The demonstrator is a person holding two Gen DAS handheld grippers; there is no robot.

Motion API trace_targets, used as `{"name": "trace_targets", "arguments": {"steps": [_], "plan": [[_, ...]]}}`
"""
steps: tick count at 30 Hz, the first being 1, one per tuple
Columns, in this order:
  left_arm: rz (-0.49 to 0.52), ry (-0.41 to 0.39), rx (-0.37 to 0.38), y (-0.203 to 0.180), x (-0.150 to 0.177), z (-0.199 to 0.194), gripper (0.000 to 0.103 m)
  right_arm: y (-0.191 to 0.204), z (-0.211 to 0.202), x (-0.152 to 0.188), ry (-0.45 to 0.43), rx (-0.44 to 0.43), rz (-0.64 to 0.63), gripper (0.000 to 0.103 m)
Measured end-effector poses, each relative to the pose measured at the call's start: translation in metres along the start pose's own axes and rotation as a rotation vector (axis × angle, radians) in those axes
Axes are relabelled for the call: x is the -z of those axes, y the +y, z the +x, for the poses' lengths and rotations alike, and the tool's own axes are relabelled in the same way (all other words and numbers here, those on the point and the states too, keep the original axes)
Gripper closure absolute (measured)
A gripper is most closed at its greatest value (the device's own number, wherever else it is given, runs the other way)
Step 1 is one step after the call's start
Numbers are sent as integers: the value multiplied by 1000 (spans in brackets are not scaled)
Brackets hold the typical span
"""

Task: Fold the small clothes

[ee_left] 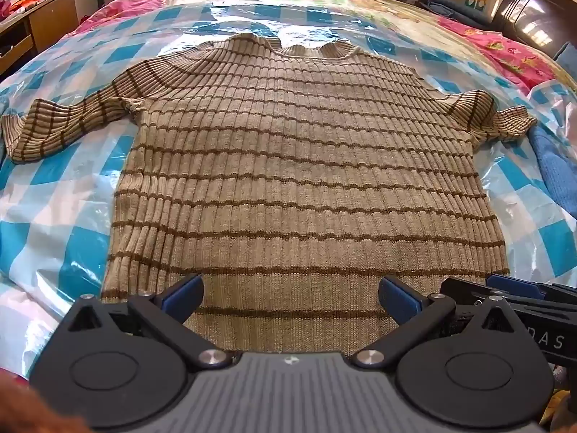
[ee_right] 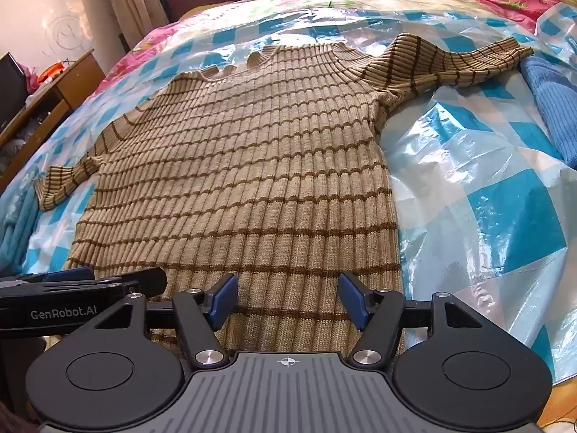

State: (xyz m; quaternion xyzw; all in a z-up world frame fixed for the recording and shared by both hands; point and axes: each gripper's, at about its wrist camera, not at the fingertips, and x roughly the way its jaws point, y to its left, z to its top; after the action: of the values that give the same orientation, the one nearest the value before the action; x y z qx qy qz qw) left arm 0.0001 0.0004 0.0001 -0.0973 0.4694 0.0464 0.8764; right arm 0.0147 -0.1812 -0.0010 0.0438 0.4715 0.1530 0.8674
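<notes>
sweater (ee_left: 299, 166): tan ribbed, brown stripes, flat, sleeves out | left gripper (ee_left: 290, 297): spread, empty | right gripper (ee_right: 287, 297): spread, empty

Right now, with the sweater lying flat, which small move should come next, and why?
Probably lower both open tongs, left and right, onto the sweater's near hem and pinch it. The sweater lies spread, unfolded, sleeves out, and both tongs hover empty above that hem.

One striped sweater (ee_left: 299, 166), one checked plastic sheet (ee_left: 72, 216), one blue towel (ee_right: 551, 104), two grippers (ee_left: 290, 297) (ee_right: 288, 297).
</notes>
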Motion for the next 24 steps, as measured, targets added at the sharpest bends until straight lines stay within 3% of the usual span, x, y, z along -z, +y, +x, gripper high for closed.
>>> {"name": "trace_targets", "arguments": {"steps": [24], "plan": [[-28,28,-8,4,6,8,0,0,0,0,-1,4,-4,40]]}}
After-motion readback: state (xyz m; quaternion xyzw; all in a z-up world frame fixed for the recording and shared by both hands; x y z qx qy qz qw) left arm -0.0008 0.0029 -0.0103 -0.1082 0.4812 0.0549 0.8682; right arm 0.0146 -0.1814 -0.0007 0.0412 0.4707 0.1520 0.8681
